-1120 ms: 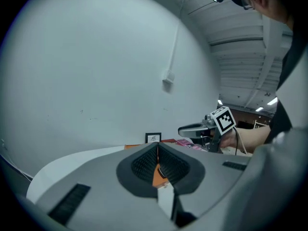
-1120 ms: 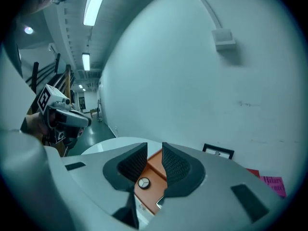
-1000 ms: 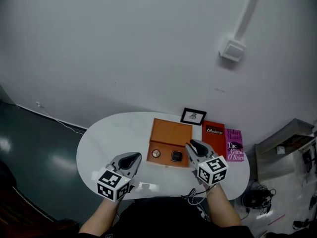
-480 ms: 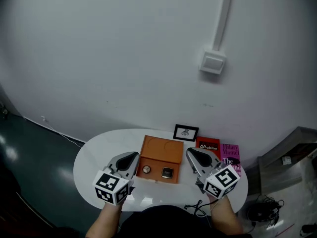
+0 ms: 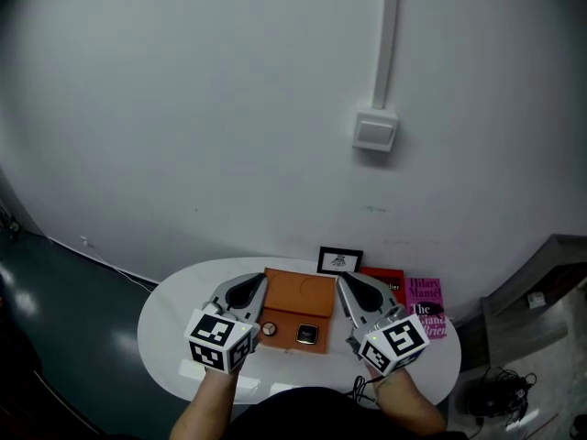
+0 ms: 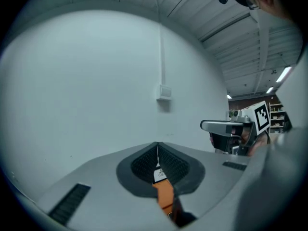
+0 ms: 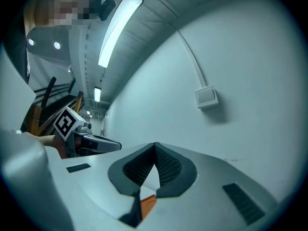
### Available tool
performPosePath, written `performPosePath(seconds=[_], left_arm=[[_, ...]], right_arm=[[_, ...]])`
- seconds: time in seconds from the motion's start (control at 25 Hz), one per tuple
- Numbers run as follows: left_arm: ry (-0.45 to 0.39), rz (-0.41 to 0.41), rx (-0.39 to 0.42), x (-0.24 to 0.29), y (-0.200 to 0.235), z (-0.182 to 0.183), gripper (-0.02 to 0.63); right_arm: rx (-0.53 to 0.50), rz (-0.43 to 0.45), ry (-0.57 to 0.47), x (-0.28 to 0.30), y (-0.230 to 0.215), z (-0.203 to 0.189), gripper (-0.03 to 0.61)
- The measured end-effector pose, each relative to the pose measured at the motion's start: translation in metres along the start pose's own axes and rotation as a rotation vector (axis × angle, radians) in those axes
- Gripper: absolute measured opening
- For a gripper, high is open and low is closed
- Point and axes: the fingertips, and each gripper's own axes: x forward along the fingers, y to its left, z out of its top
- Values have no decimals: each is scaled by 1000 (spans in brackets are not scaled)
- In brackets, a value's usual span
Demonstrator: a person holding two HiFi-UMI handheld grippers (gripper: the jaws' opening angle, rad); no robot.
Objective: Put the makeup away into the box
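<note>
An open orange box [image 5: 298,293] lies on the white oval table [image 5: 174,310], its lid flat towards the wall. Inside its tray sit a round compact [image 5: 268,329] and a dark square compact [image 5: 305,334]. My left gripper [image 5: 249,287] hovers over the box's left edge, my right gripper [image 5: 348,284] over its right edge. Both point level towards the wall. In the left gripper view the left gripper [image 6: 157,148] is shut and empty, with the orange box [image 6: 163,196] below it. The right gripper [image 7: 155,148] is likewise shut on nothing.
A small black picture frame [image 5: 339,260] stands behind the box. A red book [image 5: 390,282] and a pink book [image 5: 425,301] lie at the table's right end. A switch box [image 5: 376,132] with a conduit hangs on the wall. Cables lie on the floor at the right.
Both grippers have risen and now point more level at the wall, closer to the box's sides. The head view has tilted up, so the table sits lower in the picture.
</note>
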Motion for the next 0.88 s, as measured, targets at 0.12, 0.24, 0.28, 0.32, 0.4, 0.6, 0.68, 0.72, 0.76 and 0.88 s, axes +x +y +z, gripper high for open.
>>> performPosePath(seconds=[0.12, 0.24, 0.28, 0.32, 0.4, 0.6, 0.68, 0.72, 0.76, 0.88], left_arm=[[-10, 16, 2, -2, 5, 5, 14], [-31, 54, -1, -12, 15, 9, 14], [-35, 67, -3, -15, 19, 9, 14], [-36, 77, -7, -18, 22, 8, 14], [-31, 83, -19, -20, 26, 3, 14], [-15, 47, -34, -17, 19, -10, 14], [-17, 33, -34, -17, 16, -11, 14], [-18, 28, -35, -16, 16, -11, 14], [-19, 24, -35, -16, 15, -11, 14], [-20, 14, -38, -15, 13, -12, 14]], right_arm=[[23, -5, -9, 2, -5, 2, 35], [47, -17, -11, 2, -3, 1, 34], [53, -17, -7, 2, -1, -1, 35], [59, -17, 0, 2, 1, -3, 35], [68, -14, 15, 2, 5, -8, 35], [75, -21, 28, 1, 6, -14, 34], [69, -25, 27, 0, 6, -15, 34], [64, -24, 29, 0, 7, -17, 34], [61, -23, 31, 0, 7, -18, 35], [65, -22, 39, -1, 9, -20, 35]])
